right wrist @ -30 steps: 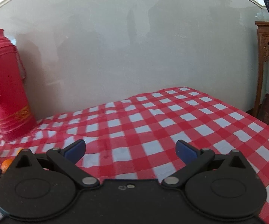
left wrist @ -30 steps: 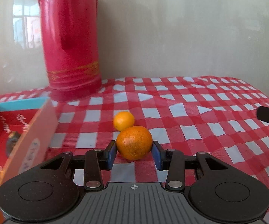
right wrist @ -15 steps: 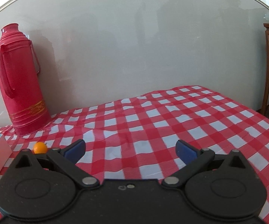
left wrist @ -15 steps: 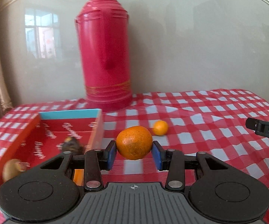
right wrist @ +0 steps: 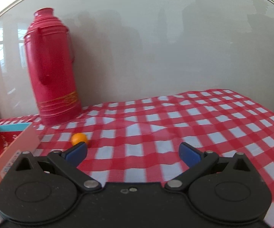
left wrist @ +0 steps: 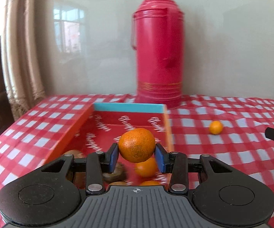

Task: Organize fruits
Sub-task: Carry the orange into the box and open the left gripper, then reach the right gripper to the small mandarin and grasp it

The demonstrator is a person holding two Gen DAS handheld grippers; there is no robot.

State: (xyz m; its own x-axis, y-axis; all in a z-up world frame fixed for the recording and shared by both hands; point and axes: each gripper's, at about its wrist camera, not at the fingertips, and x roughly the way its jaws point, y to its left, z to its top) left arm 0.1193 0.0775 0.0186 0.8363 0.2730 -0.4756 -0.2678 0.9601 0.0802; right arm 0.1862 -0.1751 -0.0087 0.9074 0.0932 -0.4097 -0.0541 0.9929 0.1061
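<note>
Left wrist — claw point(left wrist: 136, 157) gripping orange point(left wrist: 136, 144), over box point(left wrist: 129, 108)

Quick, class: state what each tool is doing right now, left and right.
Left tool: closed on the large orange, held above the red box.
Right tool: open, holding nothing; the small orange lies on the cloth beyond it.
</note>
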